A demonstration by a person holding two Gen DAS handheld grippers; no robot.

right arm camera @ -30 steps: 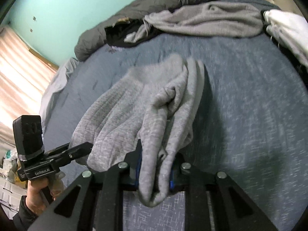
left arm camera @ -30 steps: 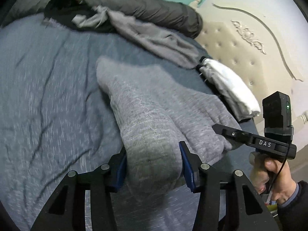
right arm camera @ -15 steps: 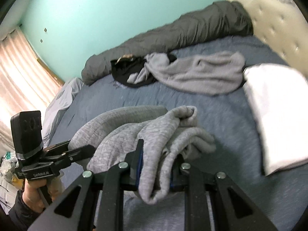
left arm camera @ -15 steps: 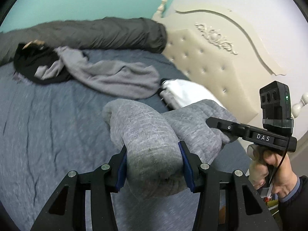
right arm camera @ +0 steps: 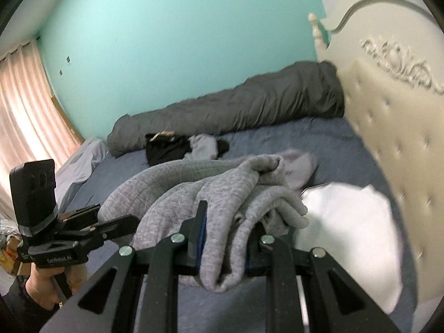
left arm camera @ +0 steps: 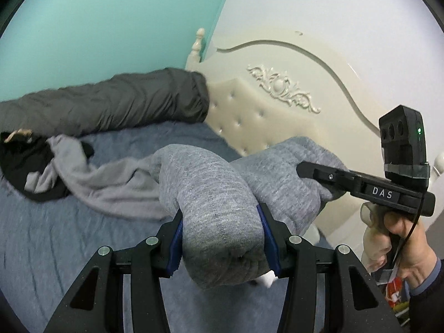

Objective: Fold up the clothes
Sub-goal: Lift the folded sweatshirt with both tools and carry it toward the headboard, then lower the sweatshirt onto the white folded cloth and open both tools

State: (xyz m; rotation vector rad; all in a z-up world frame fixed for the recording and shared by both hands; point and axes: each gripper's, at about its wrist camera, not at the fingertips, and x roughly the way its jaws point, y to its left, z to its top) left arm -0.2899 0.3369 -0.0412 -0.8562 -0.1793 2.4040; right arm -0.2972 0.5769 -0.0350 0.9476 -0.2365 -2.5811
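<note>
A folded grey knit garment (left arm camera: 211, 194) hangs in the air over the blue bed (left arm camera: 55, 236), held at two places. My left gripper (left arm camera: 220, 230) is shut on a thick rolled end of it, blue pads pressed to both sides. My right gripper (right arm camera: 224, 236) is shut on a bunched end of the same garment (right arm camera: 222, 194). Seen from the left wrist, the right gripper (left arm camera: 319, 177) grips the garment's far side, with a hand (left arm camera: 399, 233) on its handle. In the right wrist view the left gripper (right arm camera: 111, 222) is at lower left.
A light grey garment (left arm camera: 111, 183) and a black one (left arm camera: 22, 161) lie loose on the bed. A dark grey rolled duvet (left arm camera: 111, 108) runs along the teal wall. A white folded item (right arm camera: 347, 230) lies by the cream tufted headboard (right arm camera: 394, 138). Curtains (right arm camera: 25, 105) hang at left.
Both grippers have risen with the grey garment, lifting it off the bed and carrying it toward the headboard. The views tilted up, showing more wall and headboard. Both grips held.
</note>
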